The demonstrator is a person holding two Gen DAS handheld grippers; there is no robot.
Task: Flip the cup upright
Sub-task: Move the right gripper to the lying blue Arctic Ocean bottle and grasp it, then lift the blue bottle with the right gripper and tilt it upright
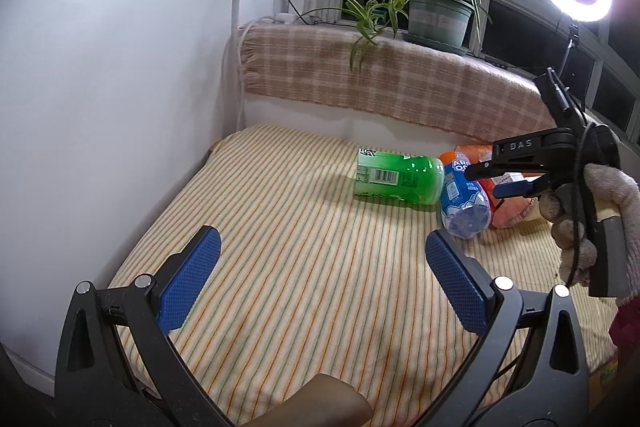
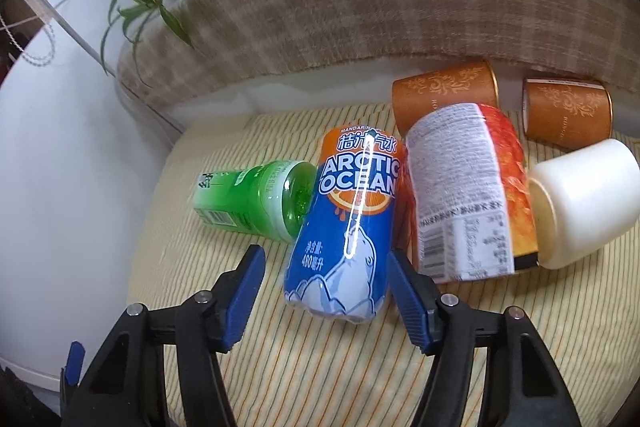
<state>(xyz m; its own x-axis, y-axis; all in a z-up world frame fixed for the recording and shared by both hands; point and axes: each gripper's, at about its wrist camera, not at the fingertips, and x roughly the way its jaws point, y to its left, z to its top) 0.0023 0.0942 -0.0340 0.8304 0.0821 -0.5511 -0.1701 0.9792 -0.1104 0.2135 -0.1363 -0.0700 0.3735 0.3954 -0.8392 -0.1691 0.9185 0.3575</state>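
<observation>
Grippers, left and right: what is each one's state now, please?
Left gripper: open, empty, above the striped cloth.
Right gripper: open, its pads on either side of the lying blue-orange Arctic Ocean bottle, not clamped.

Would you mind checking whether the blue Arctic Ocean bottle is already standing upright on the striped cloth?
No, the blue Arctic Ocean bottle lies on its side on the striped cloth, its base pointing toward the open right gripper.

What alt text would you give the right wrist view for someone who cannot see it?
The open right gripper straddles the near end of a blue Arctic Ocean cup lying on its side on a striped cloth. Around it lie a green cup, an orange-labelled cup, a white container and two orange canisters.
</observation>
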